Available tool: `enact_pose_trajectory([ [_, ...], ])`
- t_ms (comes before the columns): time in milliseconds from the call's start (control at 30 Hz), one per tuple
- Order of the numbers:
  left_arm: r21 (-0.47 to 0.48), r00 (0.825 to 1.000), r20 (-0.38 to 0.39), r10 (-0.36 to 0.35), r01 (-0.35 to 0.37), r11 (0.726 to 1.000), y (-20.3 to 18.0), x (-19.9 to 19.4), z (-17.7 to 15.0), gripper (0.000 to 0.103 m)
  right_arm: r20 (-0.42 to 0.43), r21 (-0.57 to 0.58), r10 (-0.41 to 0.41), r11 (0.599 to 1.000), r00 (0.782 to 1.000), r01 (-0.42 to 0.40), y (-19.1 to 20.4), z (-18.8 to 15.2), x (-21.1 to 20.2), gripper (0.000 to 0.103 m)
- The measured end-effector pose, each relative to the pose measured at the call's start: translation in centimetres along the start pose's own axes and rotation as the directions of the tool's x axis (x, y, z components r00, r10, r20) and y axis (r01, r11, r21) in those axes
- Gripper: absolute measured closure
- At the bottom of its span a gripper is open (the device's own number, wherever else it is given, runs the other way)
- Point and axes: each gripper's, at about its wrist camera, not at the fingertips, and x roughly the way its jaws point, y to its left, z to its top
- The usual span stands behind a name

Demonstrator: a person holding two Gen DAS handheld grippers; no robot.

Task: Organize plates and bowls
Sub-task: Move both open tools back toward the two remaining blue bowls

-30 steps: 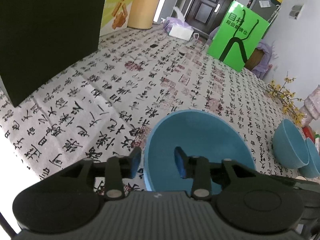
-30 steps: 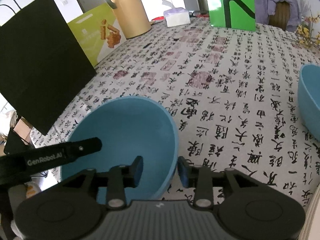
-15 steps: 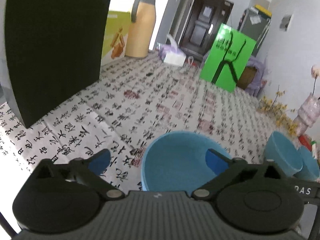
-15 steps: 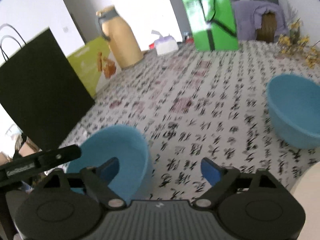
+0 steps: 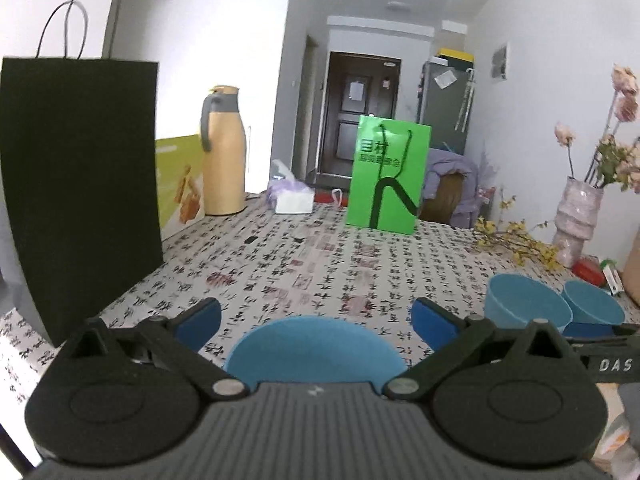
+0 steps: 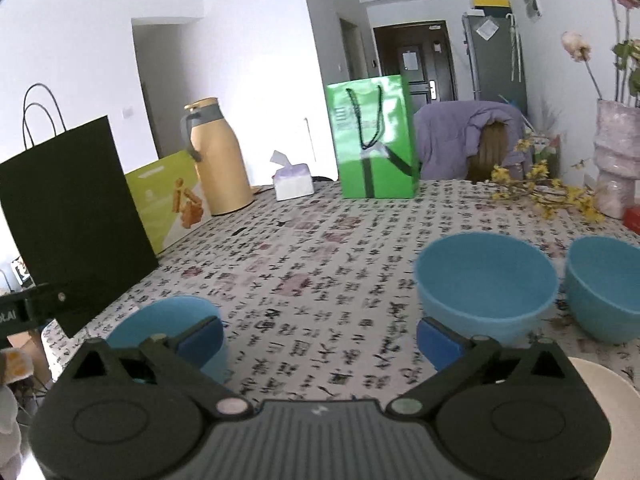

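Both grippers you are holding are standing wide apart and gripping nothing: the right gripper has just been opening, and the left gripper is gaping over the near bowl sitting on the tablecloth. Farther right, two more bowls are sitting just beside each other. A green bag is standing at the far edge.

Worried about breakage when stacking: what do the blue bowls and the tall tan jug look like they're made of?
Blue bowls: probably matte plastic or melamine; even colour, no glaze shine, though ceramic can't be excluded. Tall tan jug: likely satin-coated metal or plastic with a grey plastic handle; soft, dull sheen.
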Motion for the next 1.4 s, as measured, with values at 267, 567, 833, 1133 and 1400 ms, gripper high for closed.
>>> enact_pose_trajectory([
  [267,0.03,0.997,0.039,-0.069,0.068,0.997,-2.6,-0.5,-1.0,0.0,0.121,0.007,-0.051,0.999,0.991,0.051,-3.8,-0.7,-3.6,0.0],
  [567,0.064,0.991,0.064,-0.116,0.112,0.992,-4.9,-0.2,-1.6,0.0,0.183,0.001,-0.143,0.989,0.973,0.146,-6.3,-1.6,-5.6,0.0],
  [833,0.053,0.989,0.05,-0.141,0.138,0.989,-6.1,0.8,-1.6,0.0,0.221,-0.035,-0.222,0.971,0.95,0.235,-8.4,-1.6,-6.9,0.0],
  [1133,0.052,0.985,0.044,-0.167,0.164,0.985,-7.8,1.8,-1.5,0.0,0.199,-0.036,-0.194,0.978,0.961,0.205,-10.2,-0.7,-7.1,0.0],
  [1400,0.048,0.987,0.043,-0.155,0.152,0.987,-8.9,2.8,-1.3,0.0,0.2,0.008,-0.164,0.986,0.966,0.165,-11.9,0.4,-6.6,0.0],
])
